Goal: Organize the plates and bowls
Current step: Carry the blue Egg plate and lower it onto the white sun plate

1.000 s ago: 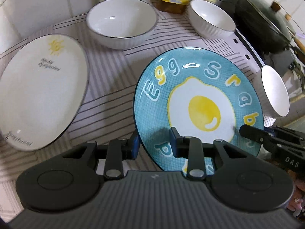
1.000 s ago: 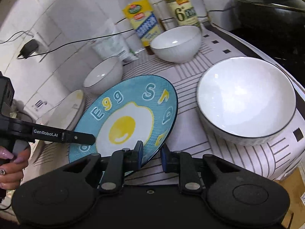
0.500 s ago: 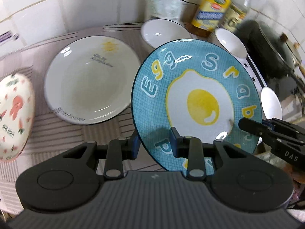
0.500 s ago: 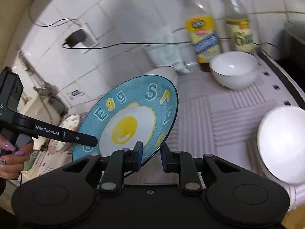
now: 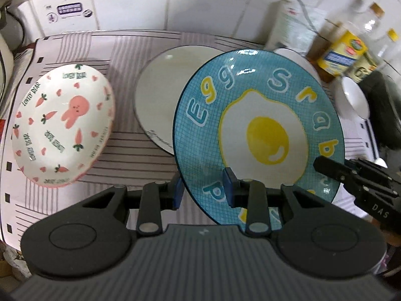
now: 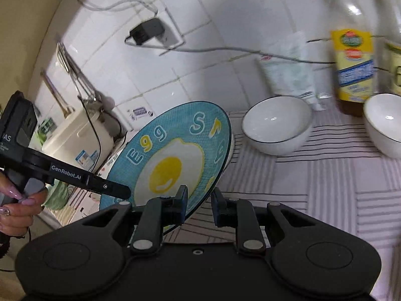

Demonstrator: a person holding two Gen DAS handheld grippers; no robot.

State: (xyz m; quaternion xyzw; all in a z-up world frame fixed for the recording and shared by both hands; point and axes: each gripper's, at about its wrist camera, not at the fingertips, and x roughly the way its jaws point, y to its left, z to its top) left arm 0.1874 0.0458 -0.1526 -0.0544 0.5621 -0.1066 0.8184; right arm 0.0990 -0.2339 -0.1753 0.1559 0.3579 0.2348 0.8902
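Striped mat, egg plate clamped, bunny bowl left view only

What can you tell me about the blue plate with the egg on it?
The blue plate is round and glossy, with a grid pattern, a fried egg painted in the middle and letters around it. It is tilted, lifted off the striped cloth. The left gripper and right gripper each pinch its rim.
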